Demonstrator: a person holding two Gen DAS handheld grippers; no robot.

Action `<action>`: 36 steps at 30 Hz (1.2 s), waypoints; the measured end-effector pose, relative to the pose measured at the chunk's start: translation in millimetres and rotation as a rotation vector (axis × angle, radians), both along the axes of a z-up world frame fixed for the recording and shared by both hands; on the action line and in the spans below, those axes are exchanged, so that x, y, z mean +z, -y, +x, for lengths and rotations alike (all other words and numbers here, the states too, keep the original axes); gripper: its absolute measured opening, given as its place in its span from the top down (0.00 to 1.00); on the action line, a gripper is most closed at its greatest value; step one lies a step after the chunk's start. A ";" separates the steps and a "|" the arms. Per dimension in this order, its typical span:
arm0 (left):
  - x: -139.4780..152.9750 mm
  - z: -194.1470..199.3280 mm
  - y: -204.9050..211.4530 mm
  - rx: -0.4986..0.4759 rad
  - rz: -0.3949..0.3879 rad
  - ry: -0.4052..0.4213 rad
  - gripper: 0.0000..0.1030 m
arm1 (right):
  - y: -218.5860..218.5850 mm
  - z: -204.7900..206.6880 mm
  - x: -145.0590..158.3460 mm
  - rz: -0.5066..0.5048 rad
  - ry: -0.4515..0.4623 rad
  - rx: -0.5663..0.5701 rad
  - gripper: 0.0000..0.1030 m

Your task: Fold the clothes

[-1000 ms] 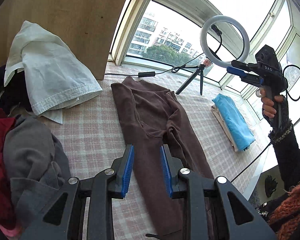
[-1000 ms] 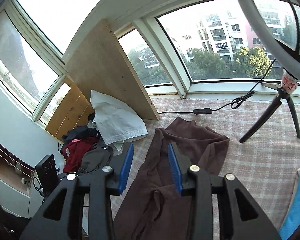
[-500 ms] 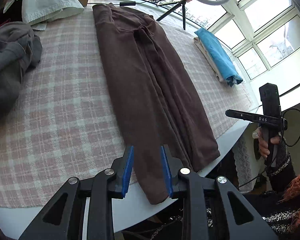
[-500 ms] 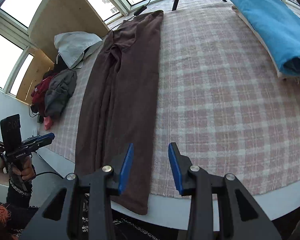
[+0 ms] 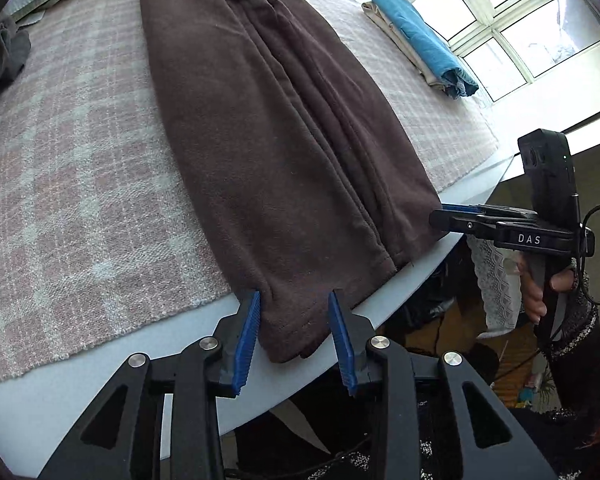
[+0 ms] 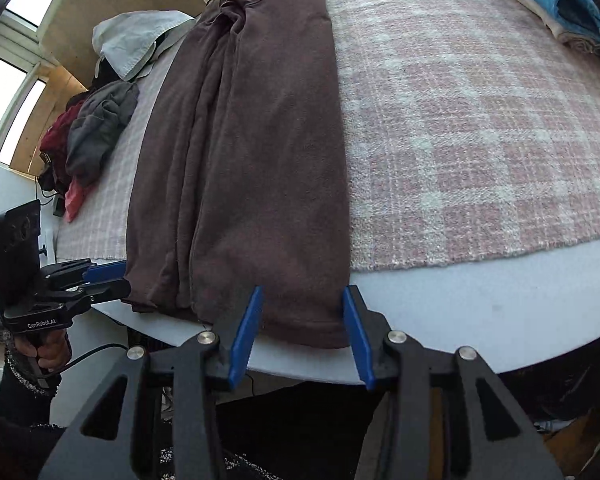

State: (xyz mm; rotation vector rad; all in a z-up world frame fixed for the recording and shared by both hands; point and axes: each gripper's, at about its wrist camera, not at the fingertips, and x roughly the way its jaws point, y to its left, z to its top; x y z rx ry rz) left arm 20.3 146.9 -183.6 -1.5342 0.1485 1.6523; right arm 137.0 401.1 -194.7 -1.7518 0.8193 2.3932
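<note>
A long brown garment [image 5: 268, 140] lies flat and lengthwise on the plaid tablecloth [image 5: 60, 168], its near hem hanging slightly over the table's front edge. My left gripper [image 5: 296, 334] straddles the hem's left corner. Its jaws are opening, and the blue pads stand clear of the fabric on both sides. In the right wrist view the same garment [image 6: 260, 160] has its right hem corner between the pads of my right gripper [image 6: 304, 328], whose jaws are also opening without pressing on it. Each gripper shows side-on in the other view: the right gripper [image 5: 456, 216], the left gripper [image 6: 108, 276].
A folded blue garment [image 5: 416, 36] lies on a beige one at the table's far right. A grey and red clothes pile [image 6: 96, 128] and a white garment [image 6: 136, 40] sit at the far left. The white table rim [image 6: 500, 312] runs along the front.
Both grippers have dropped from facing the window to the table's near edge, arriving at the garment's hem corners. Their jaws stand a little wider than before.
</note>
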 end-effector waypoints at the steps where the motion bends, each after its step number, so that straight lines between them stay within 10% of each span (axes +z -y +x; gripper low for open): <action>1: 0.3 1.7 -1.4 0.003 -0.001 -0.007 0.67 | 0.3 -0.2 0.6 0.010 0.003 0.010 0.59; 7: 6.5 7.2 -0.7 0.009 0.004 -0.042 0.83 | -4.0 1.8 6.6 0.032 0.012 0.045 0.89; 13: 1.8 4.7 8.7 0.057 -0.016 0.022 0.74 | -12.8 7.5 7.2 0.021 0.011 0.019 0.87; 15: 0.0 4.7 7.1 0.066 -0.030 0.024 0.66 | -10.6 6.2 3.4 0.016 0.039 0.019 0.61; 21: -9.8 12.2 -7.2 0.043 -0.075 0.006 0.65 | 3.6 8.6 -0.5 -0.004 -0.001 0.059 0.58; 27: -7.5 10.1 -4.0 0.024 -0.069 -0.009 0.87 | 0.8 12.0 -2.9 -0.036 0.004 0.067 0.86; 36: 54.4 -20.7 17.3 0.091 0.117 0.086 0.89 | -33.6 21.6 40.8 -0.303 -0.136 -0.057 0.90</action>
